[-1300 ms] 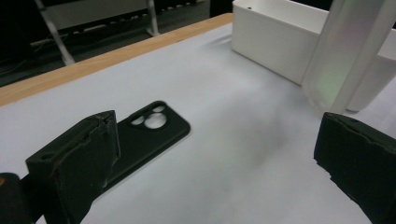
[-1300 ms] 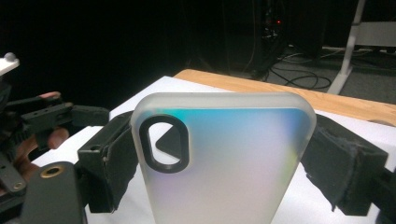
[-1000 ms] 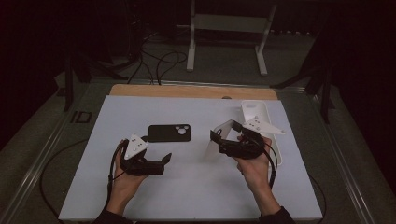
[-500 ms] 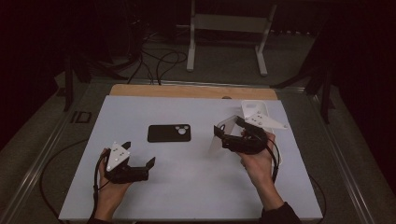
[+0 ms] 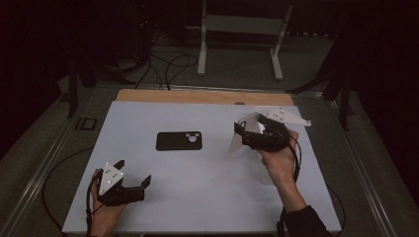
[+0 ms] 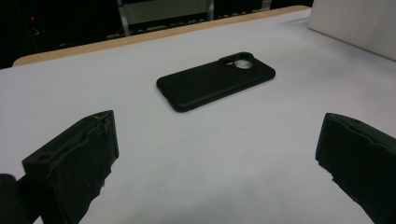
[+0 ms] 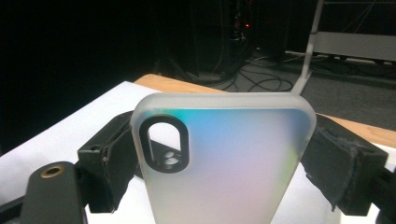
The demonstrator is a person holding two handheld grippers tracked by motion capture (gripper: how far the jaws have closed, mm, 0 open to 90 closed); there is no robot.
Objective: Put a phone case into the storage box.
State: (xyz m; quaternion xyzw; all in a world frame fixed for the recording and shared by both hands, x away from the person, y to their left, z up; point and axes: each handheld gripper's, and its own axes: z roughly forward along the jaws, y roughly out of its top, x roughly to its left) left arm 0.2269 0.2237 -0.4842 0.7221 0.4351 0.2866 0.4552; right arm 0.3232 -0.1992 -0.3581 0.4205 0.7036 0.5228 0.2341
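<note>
A black phone case (image 5: 179, 140) lies flat near the middle of the white table (image 5: 197, 197), camera cutout to the right; in the left gripper view the black phone case (image 6: 215, 80) lies ahead of the wide-apart jaws. My left gripper (image 5: 133, 182) rests open at the table's front left, nothing between its fingers. Held up over the right side, my right gripper (image 5: 243, 132) is shut on a frosted translucent phone case (image 5: 240, 138). In the right gripper view the frosted phone case (image 7: 224, 158) stands upright between both pads, its oval cutout at the upper left.
A wooden strip (image 5: 202, 96) runs along the table's far edge. Beyond it stand a white metal stand (image 5: 242, 29) and cables (image 5: 168, 64) on the dark floor. A small black item (image 5: 86, 123) lies left of the table.
My left gripper has pulled back from beside the black case to the table's front left corner. The right gripper lifted the frosted case slightly and shifted right.
</note>
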